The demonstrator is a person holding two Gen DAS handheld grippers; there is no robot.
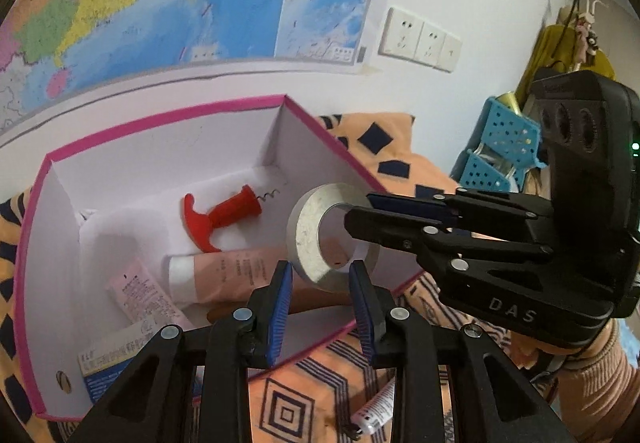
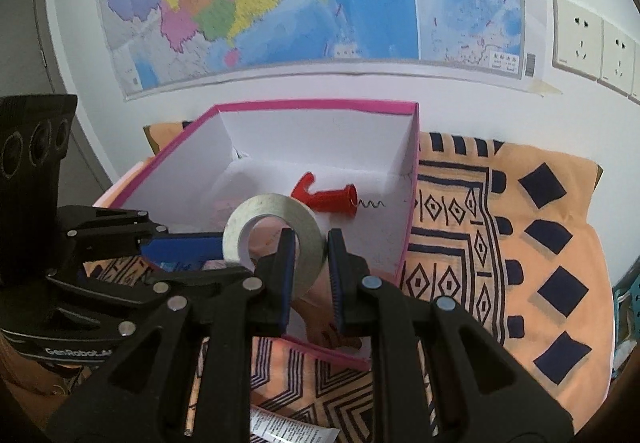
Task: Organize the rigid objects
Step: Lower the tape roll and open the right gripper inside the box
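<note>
Above the pink box [image 2: 408, 203], the tape roll [image 2: 276, 239] hangs pinched through its band by the right tongs [image 2: 310, 275], left tongs [image 1: 320, 307] closed empty beneath; light, stiff, likely slick-faced, best gripped across the band

Supporting surface: an orange cloth [image 2: 560, 243] with a dark navy geometric pattern, set against a white wall. Directly on it: a pink-edged white cardboard box [image 2: 412, 203], standing at the wall end, and a small white printed tube [image 1: 378, 409], lying just beside the box's near wall.
</note>
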